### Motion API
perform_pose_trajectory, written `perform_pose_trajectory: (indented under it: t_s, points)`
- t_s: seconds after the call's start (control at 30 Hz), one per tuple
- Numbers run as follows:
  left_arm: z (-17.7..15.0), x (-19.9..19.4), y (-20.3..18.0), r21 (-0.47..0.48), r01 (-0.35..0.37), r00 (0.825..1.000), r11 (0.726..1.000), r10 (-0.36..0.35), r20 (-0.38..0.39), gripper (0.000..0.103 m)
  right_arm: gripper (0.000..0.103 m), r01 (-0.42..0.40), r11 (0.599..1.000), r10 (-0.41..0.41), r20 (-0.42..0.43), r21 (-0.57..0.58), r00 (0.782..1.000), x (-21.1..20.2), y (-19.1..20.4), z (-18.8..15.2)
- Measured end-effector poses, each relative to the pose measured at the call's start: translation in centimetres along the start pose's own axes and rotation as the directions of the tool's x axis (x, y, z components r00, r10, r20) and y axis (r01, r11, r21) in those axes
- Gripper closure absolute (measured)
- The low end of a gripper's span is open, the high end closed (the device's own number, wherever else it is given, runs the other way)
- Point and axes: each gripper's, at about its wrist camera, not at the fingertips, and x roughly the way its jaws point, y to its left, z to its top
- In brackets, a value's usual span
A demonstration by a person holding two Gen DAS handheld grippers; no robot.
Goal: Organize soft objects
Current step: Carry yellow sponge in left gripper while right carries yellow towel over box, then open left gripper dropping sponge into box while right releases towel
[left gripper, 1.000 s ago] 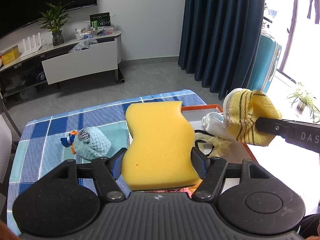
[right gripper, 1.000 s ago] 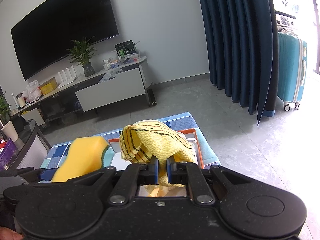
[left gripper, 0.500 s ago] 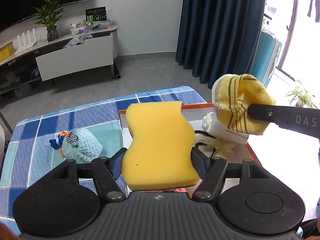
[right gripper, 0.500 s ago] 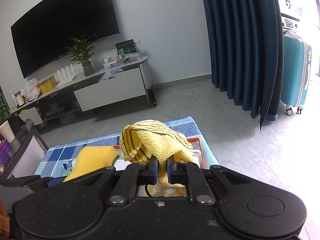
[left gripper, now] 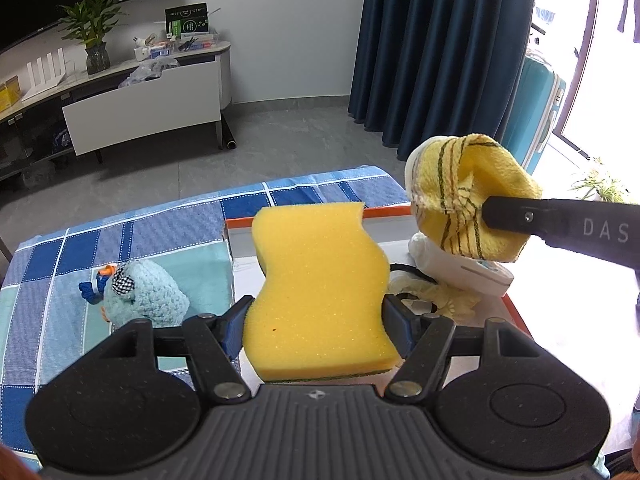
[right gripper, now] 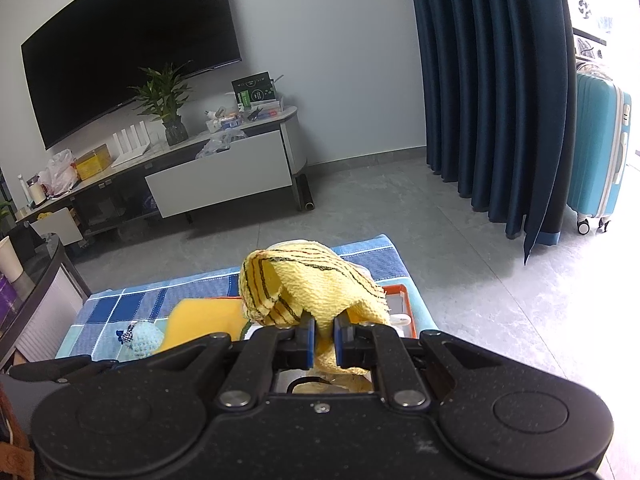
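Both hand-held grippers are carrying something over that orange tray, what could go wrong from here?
The left hand-held gripper pinches only the near end of the yellow sponge; the long free end might twist out.
The right hand-held gripper grips one fold of the yellow striped cloth; the bulk may slip or unfurl.
The cloth hangs close above the white item in the orange tray and may snag it.

The yellow sponge (left gripper: 320, 284) hides much of the orange-rimmed tray (left gripper: 392, 213) behind it. The striped yellow cloth (left gripper: 472, 200) covers the top of a white object (left gripper: 460, 268) I cannot identify. The right gripper (left gripper: 486, 212) runs off the frame's edge.
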Motion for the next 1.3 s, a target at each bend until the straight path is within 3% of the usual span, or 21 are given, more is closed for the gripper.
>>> perform_pose_trajectory:
  t_s: [0.3,0.47,0.63,0.73,0.77,1.0,1.3]
  points:
    - [0.1,0.7,0.4,-0.014,0.006,1.0,1.0,-0.007,-0.012,0.034,0.088,0.008,1.0,-0.008,-0.017,0.0,1.0,1.0,0.0,-0.2]
    - [0.1,1.2,0.5,-0.022,0.022,0.999,1.0,-0.022,-0.027,0.033,0.06,-0.001,1.0,0.001,-0.036,0.007,0.999,1.4,-0.1,-0.3]
    - [0.2,1.6,0.4,-0.025,0.043,0.998,0.999,-0.044,-0.043,0.031,0.05,-0.019,1.0,0.019,-0.011,0.025,1.0,0.8,-0.4,-0.2]
    - [0.1,1.7,0.3,-0.029,0.049,0.998,0.998,-0.051,-0.04,0.016,0.037,-0.029,0.999,0.029,0.009,0.03,1.0,0.3,-0.5,0.0]
    - [0.1,1.8,0.4,-0.033,0.051,0.998,0.998,-0.053,-0.039,0.012,0.037,-0.031,0.999,0.031,0.014,0.029,0.999,0.1,-0.5,0.1]
    - [0.2,0.6,0.9,-0.053,0.049,0.998,0.997,-0.051,-0.022,0.01,0.037,-0.05,0.998,0.048,0.038,0.041,0.998,-1.1,-0.7,0.3]
    - [0.0,-2.5,1.7,-0.071,-0.013,1.0,0.997,0.013,0.002,0.007,0.037,-0.076,0.997,0.075,0.054,0.025,0.996,-2.7,0.4,0.3]
